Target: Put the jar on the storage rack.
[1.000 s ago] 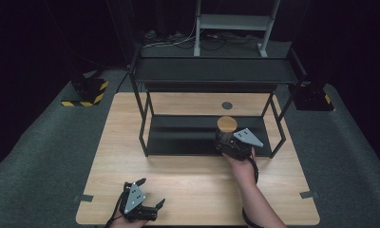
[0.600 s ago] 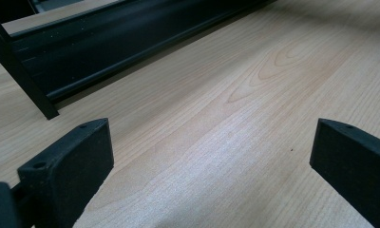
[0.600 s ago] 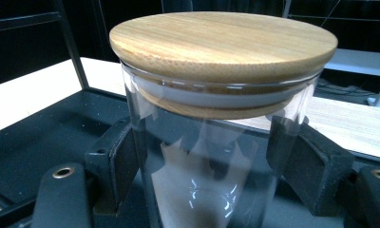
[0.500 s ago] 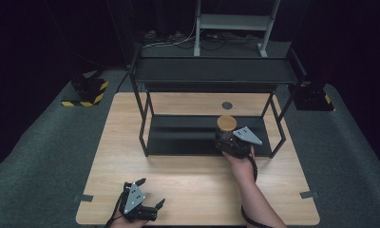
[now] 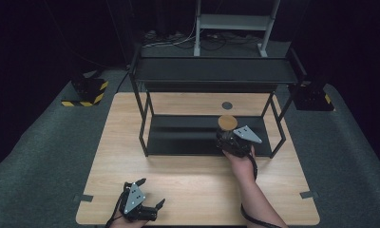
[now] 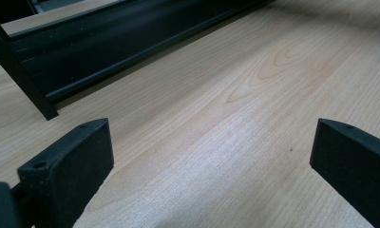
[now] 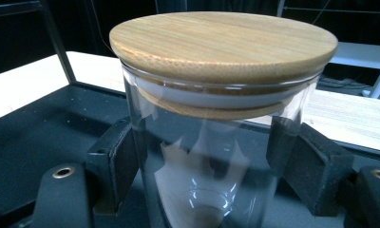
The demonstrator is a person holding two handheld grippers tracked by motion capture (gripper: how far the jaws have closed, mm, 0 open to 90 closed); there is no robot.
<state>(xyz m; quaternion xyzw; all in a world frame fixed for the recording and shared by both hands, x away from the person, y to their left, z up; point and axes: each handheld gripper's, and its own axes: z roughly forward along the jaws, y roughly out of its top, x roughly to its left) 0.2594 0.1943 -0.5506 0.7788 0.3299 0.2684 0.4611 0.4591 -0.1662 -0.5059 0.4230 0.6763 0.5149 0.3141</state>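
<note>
On the lower shelf (image 5: 188, 135) of the one black rack, the right hand-held gripper (image 5: 228, 138) clamps one lidded glass jar (image 7: 216, 142), while the left hand-held gripper (image 5: 149, 195) gapes wide over the tabletop (image 5: 202, 180).

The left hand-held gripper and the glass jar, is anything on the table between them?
No. In the high view only bare wooden table lies between the left hand-held gripper and the glass jar.
</note>
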